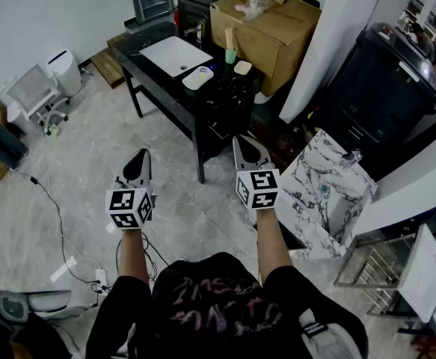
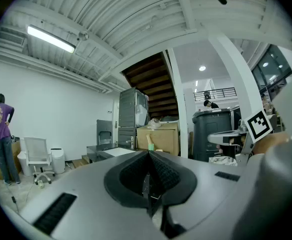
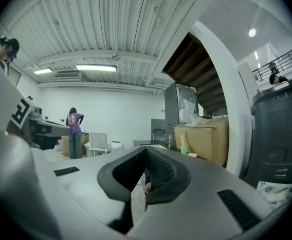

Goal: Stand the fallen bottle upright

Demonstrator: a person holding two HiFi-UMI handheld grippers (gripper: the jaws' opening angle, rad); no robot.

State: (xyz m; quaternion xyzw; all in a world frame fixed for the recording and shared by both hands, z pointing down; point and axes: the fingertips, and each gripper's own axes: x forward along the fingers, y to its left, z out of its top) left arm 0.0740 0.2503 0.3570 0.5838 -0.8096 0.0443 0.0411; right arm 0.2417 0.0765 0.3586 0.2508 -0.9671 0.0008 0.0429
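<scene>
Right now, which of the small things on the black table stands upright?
The green-based bottle beside the cardboard box: it rises tall, while the white remote-like device, the small pale piece and the white sheet lie flat.

You stand on a grey marble-look tile floor (image 1: 23, 223), with a plain white wall (image 1: 53, 6) at the back. The black table (image 1: 221, 99) is dead ahead. A big cardboard box (image 1: 277, 32) sits just past its far edge, and a white column (image 1: 341, 28) is right of the box. A dark copier (image 1: 386, 81) is beyond the column. A marble-pattern slab (image 1: 326, 189) stands off the table's near right corner. A white chair (image 1: 31, 92) and white bin (image 1: 66, 69) sit by the wall, left of the table. A cable (image 1: 44, 191) and a power strip (image 1: 100, 279) lie on the floor. There is a metal rack (image 1: 371, 264) at your lower right. Overhead are a white ribbed ceiling (image 2: 110, 14), a lit tube light (image 2: 50, 39) and a brown stair underside (image 2: 146, 79).
</scene>
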